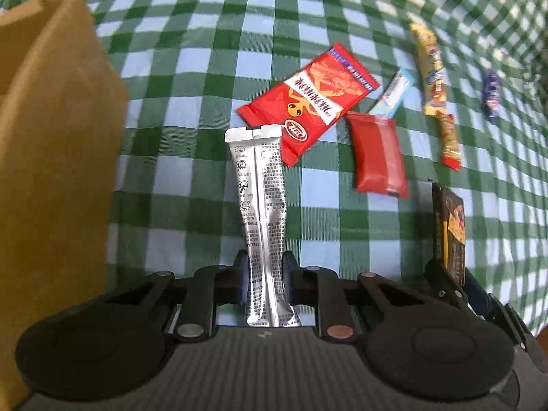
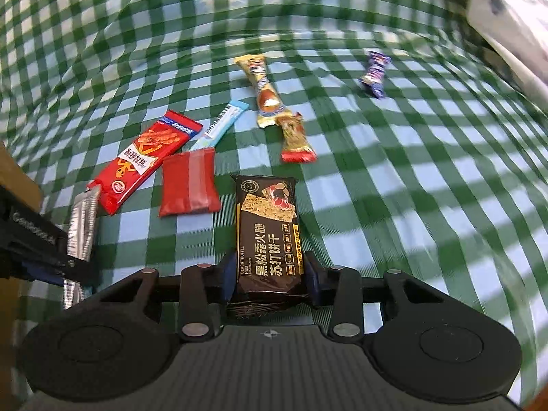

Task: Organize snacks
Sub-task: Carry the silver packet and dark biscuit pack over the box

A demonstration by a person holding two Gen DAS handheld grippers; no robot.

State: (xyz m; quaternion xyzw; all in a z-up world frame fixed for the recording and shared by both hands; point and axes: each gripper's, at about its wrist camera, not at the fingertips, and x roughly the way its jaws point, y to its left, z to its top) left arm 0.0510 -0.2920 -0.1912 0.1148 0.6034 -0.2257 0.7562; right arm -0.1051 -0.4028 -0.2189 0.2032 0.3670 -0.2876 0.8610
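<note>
My left gripper [image 1: 263, 270] is shut on a silver stick packet [image 1: 260, 205] and holds it above the green checked cloth, beside a brown paper bag [image 1: 51, 144] on the left. My right gripper [image 2: 269, 274] is shut on a black cracker packet [image 2: 267, 229], which also shows in the left wrist view [image 1: 450, 229]. On the cloth lie a red snack bag [image 1: 308, 102], a small red pouch [image 1: 376, 154], a blue-white stick [image 1: 392, 94], a yellow wrapper [image 1: 430, 68], a gold-red wrapper [image 1: 450, 142] and a purple candy [image 1: 491, 94].
The checked cloth [image 2: 411, 205] covers the whole surface and is wrinkled at the back. A pale patterned object [image 2: 513, 27] lies at the far right. The left gripper with its silver packet [image 2: 80, 226] shows at the left of the right wrist view.
</note>
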